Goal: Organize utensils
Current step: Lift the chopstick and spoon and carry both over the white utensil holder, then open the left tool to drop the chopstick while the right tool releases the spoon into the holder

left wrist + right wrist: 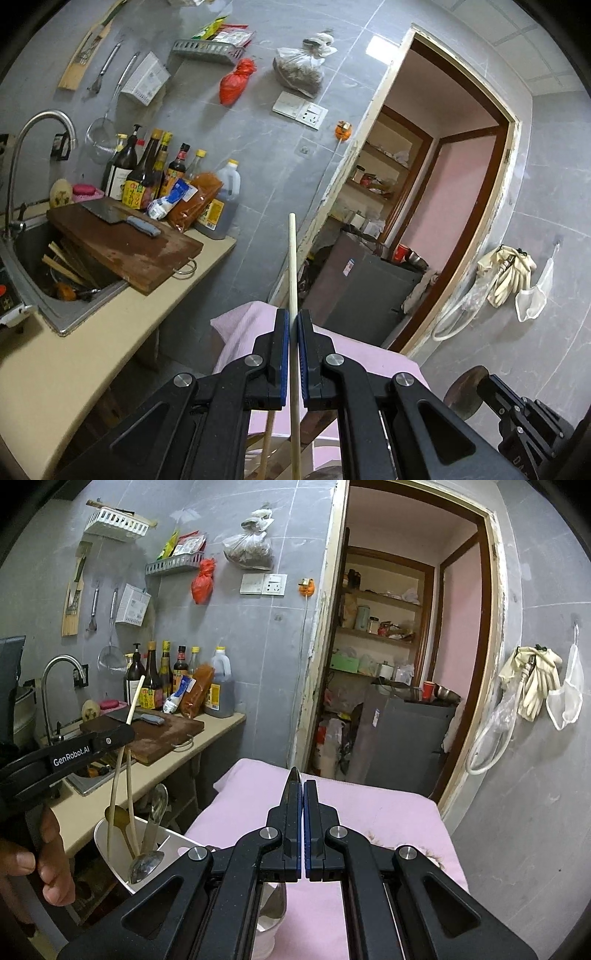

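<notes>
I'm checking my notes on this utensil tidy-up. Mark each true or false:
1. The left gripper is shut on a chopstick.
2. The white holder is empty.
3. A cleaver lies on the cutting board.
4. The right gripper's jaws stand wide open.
1. True: the left gripper clamps a chopstick.
2. False: the white holder has spoons standing in it.
3. True: the cleaver lies on the cutting board.
4. False: the right gripper is shut on a metal spoon.
</notes>
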{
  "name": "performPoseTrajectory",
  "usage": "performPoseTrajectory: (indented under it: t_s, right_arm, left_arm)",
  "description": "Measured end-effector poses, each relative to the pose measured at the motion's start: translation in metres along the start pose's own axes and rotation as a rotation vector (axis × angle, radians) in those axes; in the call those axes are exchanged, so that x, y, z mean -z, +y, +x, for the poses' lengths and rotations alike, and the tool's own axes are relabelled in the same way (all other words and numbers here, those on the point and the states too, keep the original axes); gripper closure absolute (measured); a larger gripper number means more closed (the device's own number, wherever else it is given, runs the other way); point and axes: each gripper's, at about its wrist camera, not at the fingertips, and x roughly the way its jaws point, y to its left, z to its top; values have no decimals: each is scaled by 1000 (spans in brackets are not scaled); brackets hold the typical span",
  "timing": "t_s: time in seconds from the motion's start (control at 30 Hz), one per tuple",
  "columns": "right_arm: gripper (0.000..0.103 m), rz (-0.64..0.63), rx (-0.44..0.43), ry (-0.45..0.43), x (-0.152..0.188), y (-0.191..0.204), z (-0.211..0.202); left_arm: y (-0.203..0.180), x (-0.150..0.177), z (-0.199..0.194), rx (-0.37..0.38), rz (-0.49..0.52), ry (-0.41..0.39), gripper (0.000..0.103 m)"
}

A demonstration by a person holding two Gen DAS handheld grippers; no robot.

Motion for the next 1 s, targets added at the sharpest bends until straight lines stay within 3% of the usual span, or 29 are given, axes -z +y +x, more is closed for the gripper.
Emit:
performPoseTrajectory:
  t_s: [0.13,0.67,1.0]
  right_arm:
    - [102,7,-11,-3,6,1,2]
    - [102,-28,-88,4,11,-2,6]
    - [101,-38,-173,22,17,-4,7]
  left_arm:
    - [3,3,1,-3,-10,15,98]
    - [-11,11,-2,-69,42,-76,98]
    - [-18,24,-15,-120,121,-16,98]
